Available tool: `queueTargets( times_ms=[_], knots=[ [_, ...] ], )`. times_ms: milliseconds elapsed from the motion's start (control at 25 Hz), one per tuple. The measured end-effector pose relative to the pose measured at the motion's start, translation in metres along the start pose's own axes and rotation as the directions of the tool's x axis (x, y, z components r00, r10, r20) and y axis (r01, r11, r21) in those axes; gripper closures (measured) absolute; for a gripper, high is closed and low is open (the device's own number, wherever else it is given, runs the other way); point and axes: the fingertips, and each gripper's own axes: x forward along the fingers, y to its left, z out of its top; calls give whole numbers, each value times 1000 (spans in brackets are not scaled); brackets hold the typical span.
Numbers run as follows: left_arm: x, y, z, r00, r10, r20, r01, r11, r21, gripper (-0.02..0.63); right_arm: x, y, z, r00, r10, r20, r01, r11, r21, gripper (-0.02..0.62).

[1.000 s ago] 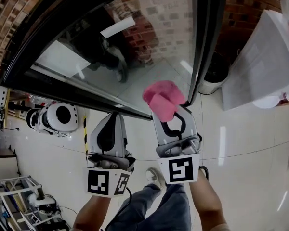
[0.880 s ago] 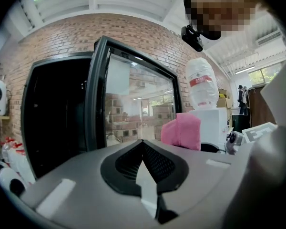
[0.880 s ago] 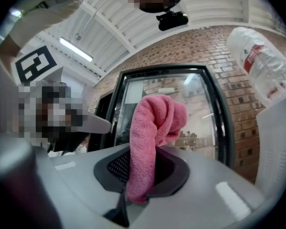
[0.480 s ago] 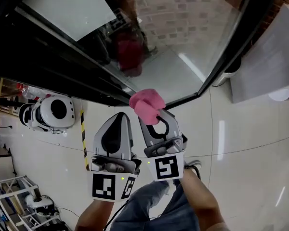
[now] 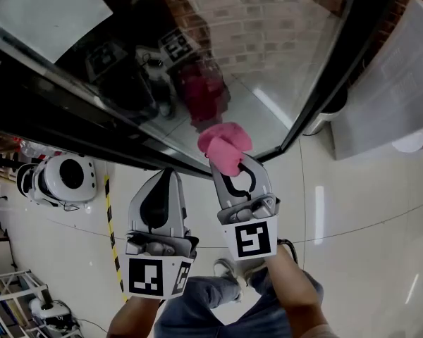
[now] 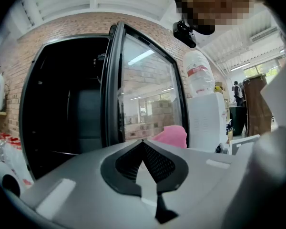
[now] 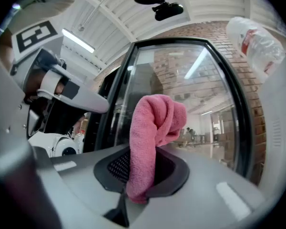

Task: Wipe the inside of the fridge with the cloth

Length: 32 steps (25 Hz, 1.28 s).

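Observation:
A pink cloth [image 5: 224, 146] sticks up out of my right gripper [image 5: 234, 169], which is shut on it; in the right gripper view the cloth [image 7: 150, 132] hangs folded between the jaws. My left gripper [image 5: 167, 177] is shut with nothing in it, just left of the right one. Both point at the fridge's glass door [image 5: 268, 55], which stands open. In the left gripper view the dark fridge interior [image 6: 66, 109] lies left of the door's black frame [image 6: 113, 89], and the cloth [image 6: 172, 136] peeks over the jaws.
A white water dispenser with a bottle [image 6: 199, 73] stands right of the door. A white round-headed machine [image 5: 60, 178] sits on the tiled floor at left, beside yellow-black tape [image 5: 111, 231]. A metal rack [image 5: 21, 301] is at the lower left. The person's legs [image 5: 218, 305] show below.
Both grippers have shifted slightly right and up toward the door's lower corner, and the head view has tilted. The cloth stays gripped.

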Motion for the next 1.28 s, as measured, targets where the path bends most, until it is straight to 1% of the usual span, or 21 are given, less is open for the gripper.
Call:
queueTargets(
  times_ms=[80, 160, 320, 520, 640, 720, 800, 880, 960, 1040, 1160, 1280],
  knots=[
    [12, -12, -13, 1000, -11, 3, 11, 1000, 0, 597, -7, -31, -13, 999, -45, 19, 44, 999, 7, 537],
    [23, -23, -26, 1000, -16, 3, 16, 1000, -7, 597, -13, -57, -26, 997, -72, 30, 72, 997, -7, 537],
    [40, -43, -45, 999, -33, 2, 33, 999, -3, 597, -24, -104, -40, 986, -143, 87, 143, 990, 2, 537],
    [62, -61, -71, 998, -67, 20, 67, 998, 2, 597, -31, -153, -66, 977, -197, 79, 203, 977, -70, 537],
    [72, -71, -89, 995, -88, 45, 88, 996, 7, 597, -34, -161, -70, 971, -203, 124, 218, 969, -120, 537],
    [73, -79, -104, 992, -116, 59, 116, 993, 3, 597, -38, -155, -65, 964, -202, 174, 225, 966, -128, 537],
    [71, -86, -119, 987, -141, 78, 140, 990, 10, 597, -43, -144, -65, 957, -210, 198, 237, 964, -123, 537],
    [68, -87, -133, 984, -146, 98, 145, 989, 24, 597, -48, -130, -64, 948, -234, 214, 258, 962, -90, 537],
    [63, -82, -148, 984, -139, 110, 137, 990, 29, 597, -53, -108, -67, 944, -240, 225, 254, 967, -34, 537],
    [60, -75, -164, 985, -132, 113, 131, 991, 20, 597, -53, -81, -77, 950, -217, 223, 222, 975, 2, 537],
    [54, -60, -188, 988, -111, 110, 113, 994, -11, 597, -45, -41, -107, 969, -168, 183, 169, 986, 8, 537],
    [46, -45, -199, 986, -104, 128, 108, 994, -24, 597, -36, -7, -124, 977, -109, 181, 105, 994, 34, 537]
  ],
)
